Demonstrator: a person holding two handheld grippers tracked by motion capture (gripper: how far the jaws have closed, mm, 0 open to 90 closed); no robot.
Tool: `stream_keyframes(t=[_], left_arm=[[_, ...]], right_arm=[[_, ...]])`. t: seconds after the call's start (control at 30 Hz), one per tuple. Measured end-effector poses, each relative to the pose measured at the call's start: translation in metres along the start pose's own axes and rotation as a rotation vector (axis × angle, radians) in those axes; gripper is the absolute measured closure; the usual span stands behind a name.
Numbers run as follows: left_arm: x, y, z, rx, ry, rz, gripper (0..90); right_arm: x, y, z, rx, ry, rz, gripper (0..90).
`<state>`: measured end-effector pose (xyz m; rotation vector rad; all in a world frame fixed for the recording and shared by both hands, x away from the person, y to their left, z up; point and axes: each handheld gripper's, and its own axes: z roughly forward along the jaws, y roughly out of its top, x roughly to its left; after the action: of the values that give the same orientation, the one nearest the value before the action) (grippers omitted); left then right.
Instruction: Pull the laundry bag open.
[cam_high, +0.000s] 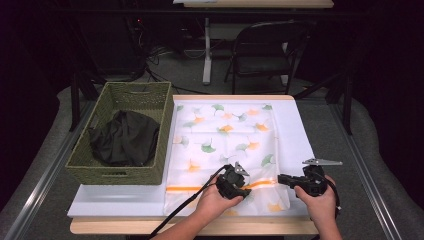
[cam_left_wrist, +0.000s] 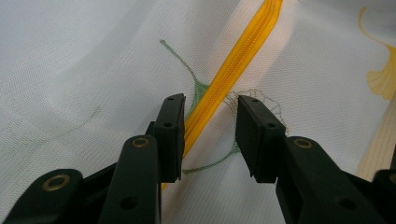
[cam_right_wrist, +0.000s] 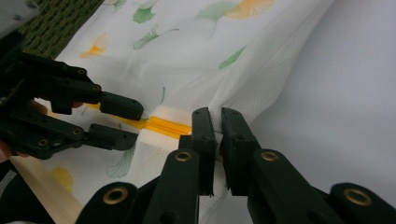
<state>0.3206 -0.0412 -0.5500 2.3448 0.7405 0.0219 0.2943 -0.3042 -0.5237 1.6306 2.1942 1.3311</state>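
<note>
A white mesh bag (cam_high: 225, 135) printed with green and orange leaves lies flat on the table, and an orange zipper (cam_high: 190, 188) runs across its near end. My left gripper (cam_high: 241, 187) stands open low over the bag, its jaws either side of the zipper (cam_left_wrist: 233, 70). In its own view the left gripper (cam_left_wrist: 209, 106) has the mesh (cam_left_wrist: 93, 56) right beneath it. My right gripper (cam_high: 281, 178) is at the bag's right edge by the zipper's end. There the right gripper (cam_right_wrist: 218, 120) is shut on a raised fold of the bag (cam_right_wrist: 252, 79), with the open left gripper (cam_right_wrist: 133, 122) just across from it.
A green woven basket (cam_high: 165, 130) with a dark garment (cam_high: 125, 137) in it stands left of the bag. A white sheet (cam_high: 300, 130) covers the tabletop, bare to the right of the bag. A folding chair (cam_high: 265, 50) and table legs stand beyond the far edge.
</note>
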Motion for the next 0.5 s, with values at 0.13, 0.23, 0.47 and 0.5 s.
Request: stream_keyframes(t=[0.13, 0.23, 0.47, 0.5], left_arm=[[0.001, 0.000, 0.000, 0.002, -0.006, -0.007, 62.7], [0.001, 0.000, 0.000, -0.001, -0.004, -0.007, 62.7], [0.001, -0.001, 0.000, -0.002, -0.003, -0.006, 62.6], [0.001, -0.001, 0.000, -0.002, -0.002, -0.005, 62.6]], right_arm=[[0.006, 0.008, -0.003, -0.015, 0.019, -0.012, 84.4], [0.009, 0.015, -0.008, -0.039, 0.044, -0.007, 84.5], [0.031, 0.034, -0.010, -0.047, 0.094, -0.055, 84.6], [0.035, 0.036, -0.008, -0.042, 0.099, -0.066, 84.6]])
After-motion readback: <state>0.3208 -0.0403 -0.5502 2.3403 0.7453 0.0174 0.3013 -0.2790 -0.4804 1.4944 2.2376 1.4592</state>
